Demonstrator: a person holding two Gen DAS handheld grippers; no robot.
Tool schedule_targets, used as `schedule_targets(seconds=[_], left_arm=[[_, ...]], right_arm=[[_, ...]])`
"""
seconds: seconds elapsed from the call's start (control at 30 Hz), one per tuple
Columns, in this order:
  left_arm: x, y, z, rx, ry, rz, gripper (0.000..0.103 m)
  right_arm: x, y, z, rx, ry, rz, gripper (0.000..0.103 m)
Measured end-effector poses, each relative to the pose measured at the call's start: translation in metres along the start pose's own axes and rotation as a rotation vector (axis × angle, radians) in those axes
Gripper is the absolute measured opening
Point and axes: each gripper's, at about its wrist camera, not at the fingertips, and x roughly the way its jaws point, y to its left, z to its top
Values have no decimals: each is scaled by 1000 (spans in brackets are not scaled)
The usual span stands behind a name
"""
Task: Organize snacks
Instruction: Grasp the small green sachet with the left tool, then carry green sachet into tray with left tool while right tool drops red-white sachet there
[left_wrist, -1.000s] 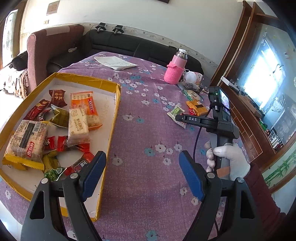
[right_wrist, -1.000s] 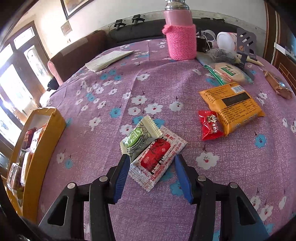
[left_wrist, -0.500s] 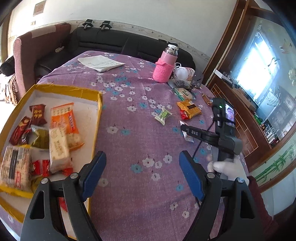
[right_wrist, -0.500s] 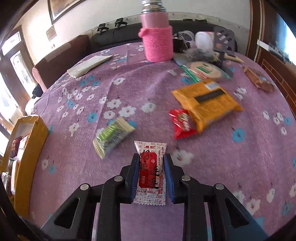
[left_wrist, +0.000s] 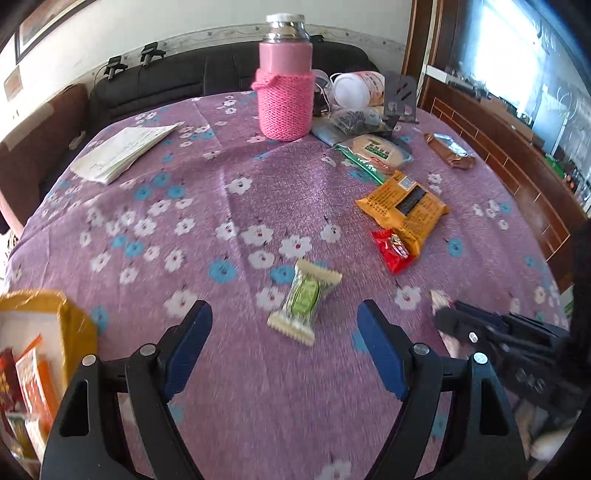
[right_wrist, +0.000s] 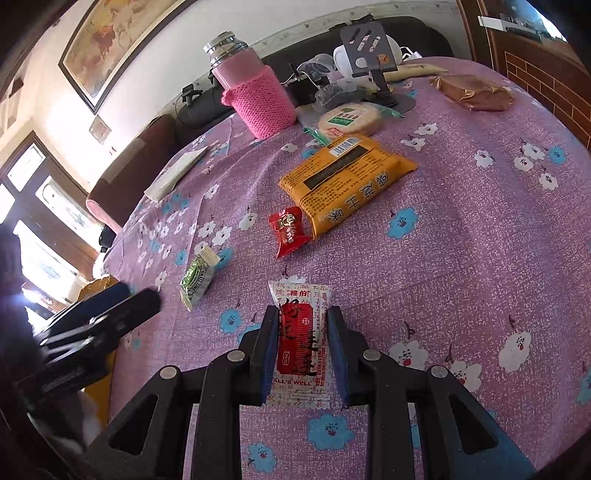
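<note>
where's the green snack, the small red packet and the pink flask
green snack (left_wrist: 303, 300), left wrist view, wrapper middle
small red packet (right_wrist: 290, 230), right wrist view, printed front
pink flask (left_wrist: 285, 107), left wrist view, knitted sleeve

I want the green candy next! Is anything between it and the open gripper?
No. In the left wrist view, only bare flowered tablecloth lies between the left gripper and the green candy.

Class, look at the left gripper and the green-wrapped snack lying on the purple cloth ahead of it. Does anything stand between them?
Nothing visible does. The left gripper is open, and the green-wrapped snack lies on bare tablecloth just ahead of its fingertips. The small red packet sits farther off to the right, clear of the approach.
</note>
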Motion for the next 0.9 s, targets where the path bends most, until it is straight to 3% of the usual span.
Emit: schedule_targets(seconds=[0.17,0.2,0.23,0.27,0.3,0.33,0.6,0.9], left_arm=[[27,-6,4,26,31,21,81],[30,-7,3,39,40,29,76],[34,-8,2,52,49,33,52],[35,-10,0,61,52,12,44],[32,-10,-1,60,36,-7,24],[31,-10,0,61,42,-5,20],[0,-3,-11,6,-21,-23,18],[-85,32,-41,-120,-135,-64,18]], right_arm=[[-1,1,0,-4,-7,2,27],[-1,2,0,-7,-10,0,27],[-2,3,0,-10,-14,0,27],[-3,4,0,-13,-17,0,27],[-4,5,0,-16,-20,0,27],[-4,6,0,-20,-23,-1,27],[-4,13,-4,-53,-34,3,27],[-12,35,-12,-133,-68,38,27]])
